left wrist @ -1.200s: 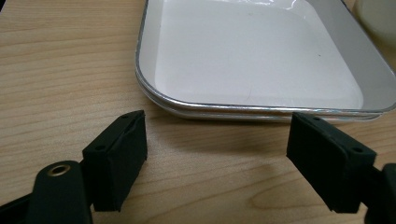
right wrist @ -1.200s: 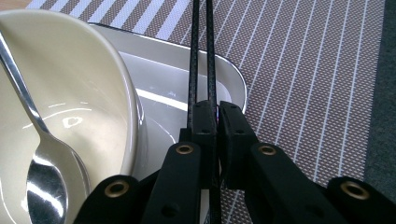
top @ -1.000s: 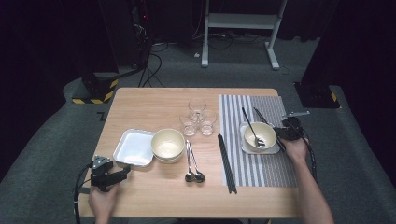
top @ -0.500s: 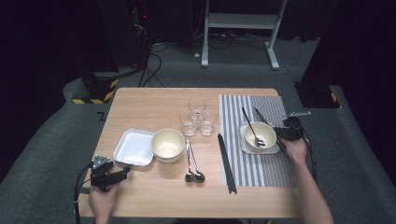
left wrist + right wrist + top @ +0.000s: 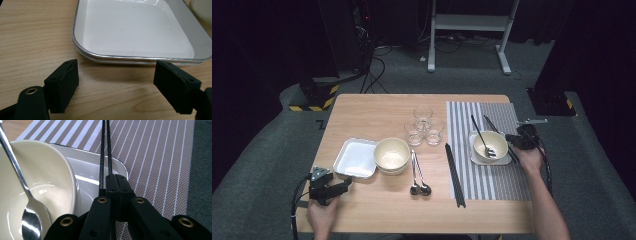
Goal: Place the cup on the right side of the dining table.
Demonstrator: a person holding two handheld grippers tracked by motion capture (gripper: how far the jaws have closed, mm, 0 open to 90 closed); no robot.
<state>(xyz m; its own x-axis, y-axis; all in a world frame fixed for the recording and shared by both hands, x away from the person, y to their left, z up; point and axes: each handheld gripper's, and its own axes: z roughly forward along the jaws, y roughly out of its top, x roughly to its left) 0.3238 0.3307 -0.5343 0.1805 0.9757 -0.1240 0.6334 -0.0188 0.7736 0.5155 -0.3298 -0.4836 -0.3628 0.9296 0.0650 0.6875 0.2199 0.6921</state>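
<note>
On the wooden bench [image 5: 362, 210], the right tool [image 5: 116, 181] has just clamped onto black chopsticks [image 5: 105, 150], seemingly resting over the small tray [image 5: 100, 167] beside the bowl [image 5: 37, 180]; the left tool [image 5: 115, 82] gapes, empty.

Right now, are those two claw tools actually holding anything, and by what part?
The right gripper is shut on the black chopsticks, pinching them at their near end beside the bowl. The left gripper is open and holds nothing.
</note>
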